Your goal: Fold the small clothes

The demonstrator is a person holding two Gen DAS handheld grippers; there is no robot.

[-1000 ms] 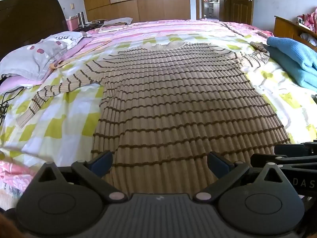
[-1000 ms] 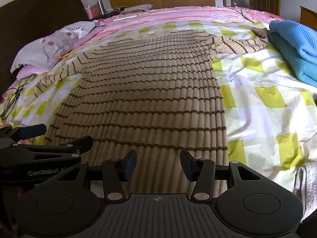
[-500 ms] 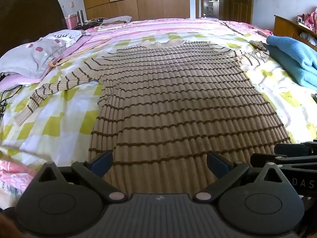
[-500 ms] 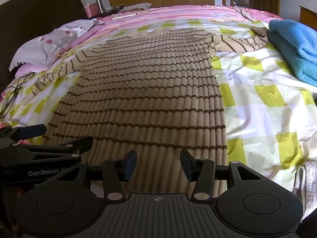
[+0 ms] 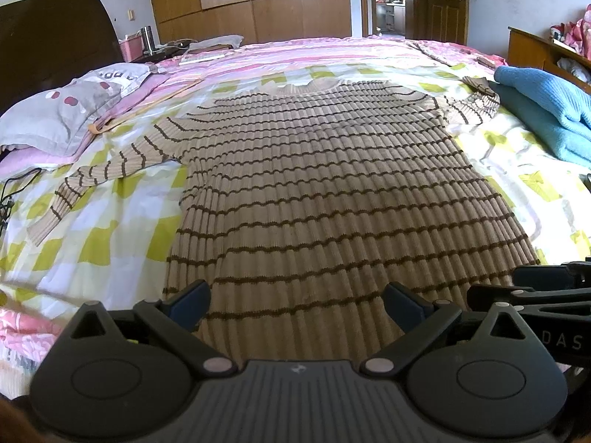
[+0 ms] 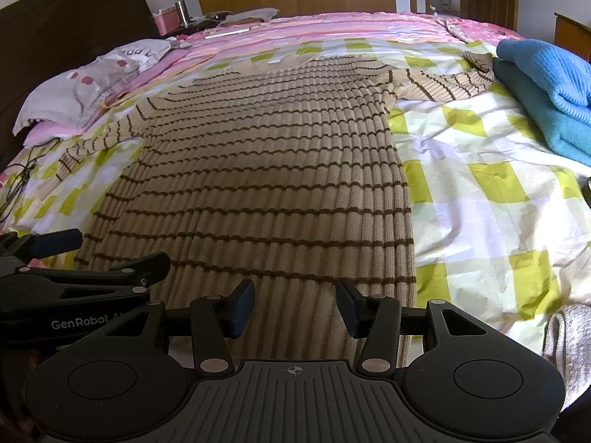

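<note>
Sweater flat on the checked bedsheet, sleeves spread. Left gripper and right gripper both over the hem, jaws wide, holding nothing.

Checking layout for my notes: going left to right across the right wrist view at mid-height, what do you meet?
Pillow → striped sweater → checked bedsheet → blue blanket.
</note>
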